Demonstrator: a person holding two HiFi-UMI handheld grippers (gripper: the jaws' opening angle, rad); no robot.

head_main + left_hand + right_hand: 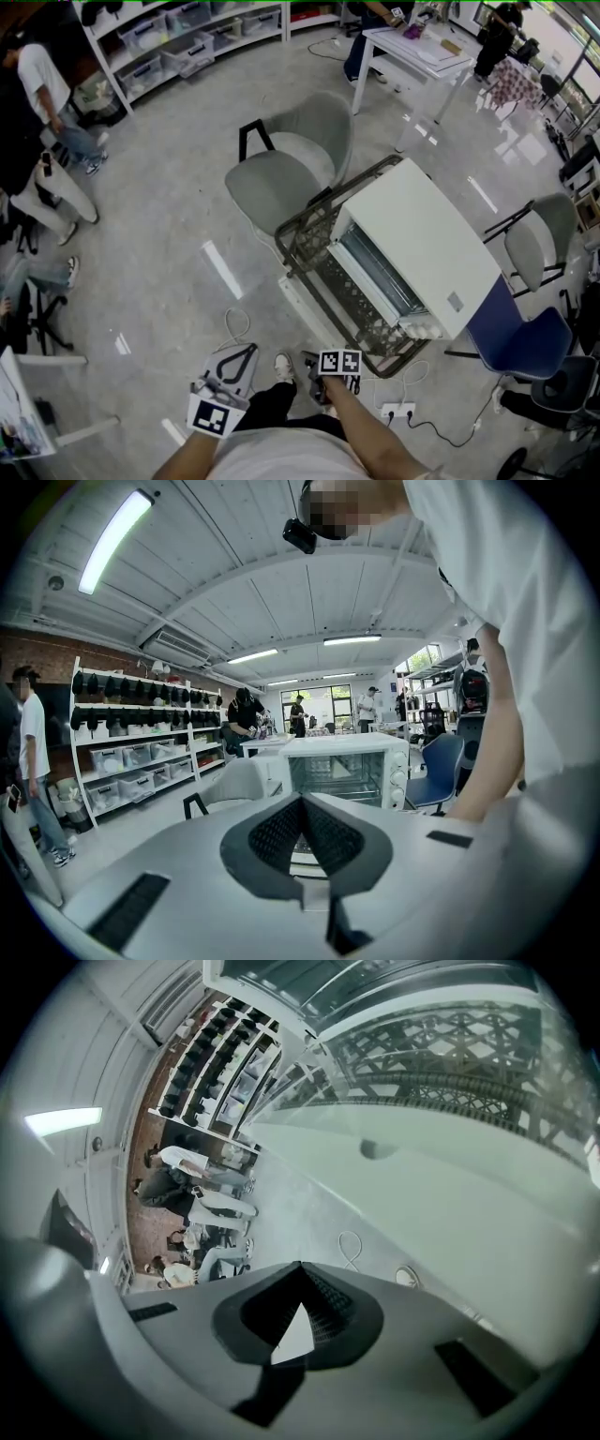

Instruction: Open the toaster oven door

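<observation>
Grey polished floor (pixel 169 206) ran through a busy workroom, with storage shelves (pixel 187 37) along the far left wall and a person (pixel 42 84) standing near them. At the near edge, left of the wearer's legs, the left gripper (pixel 302 803) hung low with its jaws pressed together and nothing between them. It was aimed across the room at the oven, well apart from it. A grey chair (pixel 281 178) stood just beside the far left side of the glass tabletop (pixel 292 232). The right gripper (pixel 298 1274) was also fully closed and empty, near the white front edge of what looked like the oven door (pixel 314 317). That door seemed already to lie swung down toward the near left, past the tabletop's edge, leaving the rack inside exposed. The white toaster oven (pixel 422 234) itself sat on the right part of the tabletop, its front facing the near left.

Judging from this, the opening looked done or nearly so. The risk lay in further pressure. Closed jaws could only push, and a push down on the overhanging door might tip the oven forward or skid it on the glass. A jaw could also slip off the smooth edge and knock the pane. Underfoot, a loose cable (pixel 236 323) near the wearer's shoes could catch a step.
</observation>
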